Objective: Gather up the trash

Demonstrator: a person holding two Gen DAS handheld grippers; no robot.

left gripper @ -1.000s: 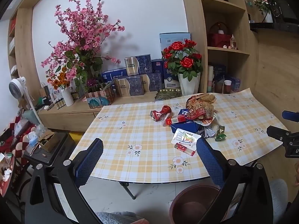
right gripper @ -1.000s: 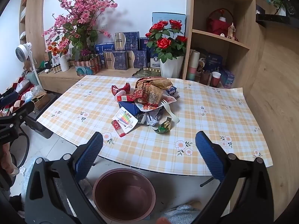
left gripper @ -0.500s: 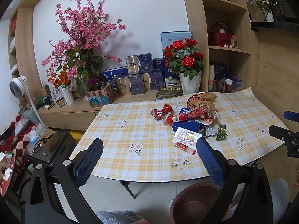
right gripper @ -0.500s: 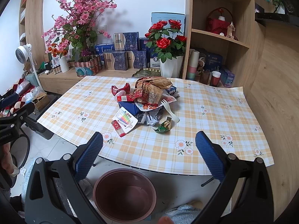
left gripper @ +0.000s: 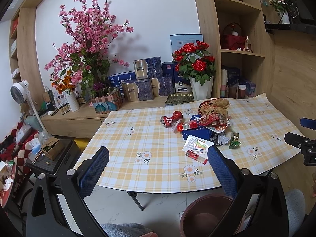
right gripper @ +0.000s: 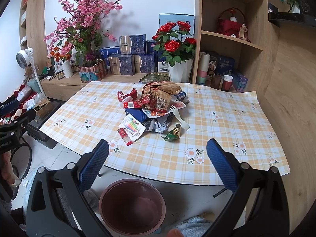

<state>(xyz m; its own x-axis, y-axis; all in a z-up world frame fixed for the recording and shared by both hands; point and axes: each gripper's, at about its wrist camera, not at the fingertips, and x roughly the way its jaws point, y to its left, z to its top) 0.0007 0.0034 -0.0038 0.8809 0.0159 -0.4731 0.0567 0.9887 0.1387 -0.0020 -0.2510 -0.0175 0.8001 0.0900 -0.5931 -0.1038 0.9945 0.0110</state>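
Observation:
A heap of trash [right gripper: 156,106] lies mid-table: a crushed red can [right gripper: 127,95], a brown paper bag [right gripper: 160,94], a blue box [right gripper: 136,113], a white plastic fork [right gripper: 177,116], a green foil wrapper [right gripper: 172,134], a blister card [right gripper: 132,126] and a red lighter [right gripper: 124,136]. In the left wrist view the same heap [left gripper: 205,124] sits right of centre. A brown bin [right gripper: 132,205] stands on the floor below the table's near edge. My left gripper [left gripper: 158,169] and right gripper [right gripper: 157,164] are both open and empty, held short of the table.
The table wears a yellow checked cloth [right gripper: 217,118]. Behind it a low cabinet holds pink blossoms [right gripper: 83,19], red roses in a white vase [right gripper: 175,45] and blue boxes [right gripper: 130,59]. Wooden shelves [right gripper: 231,39] rise on the right. A fan [left gripper: 19,90] and a black case [left gripper: 53,158] stand left.
Both views have shifted very slightly; the trash and the bin lie as before and both grippers stay open.

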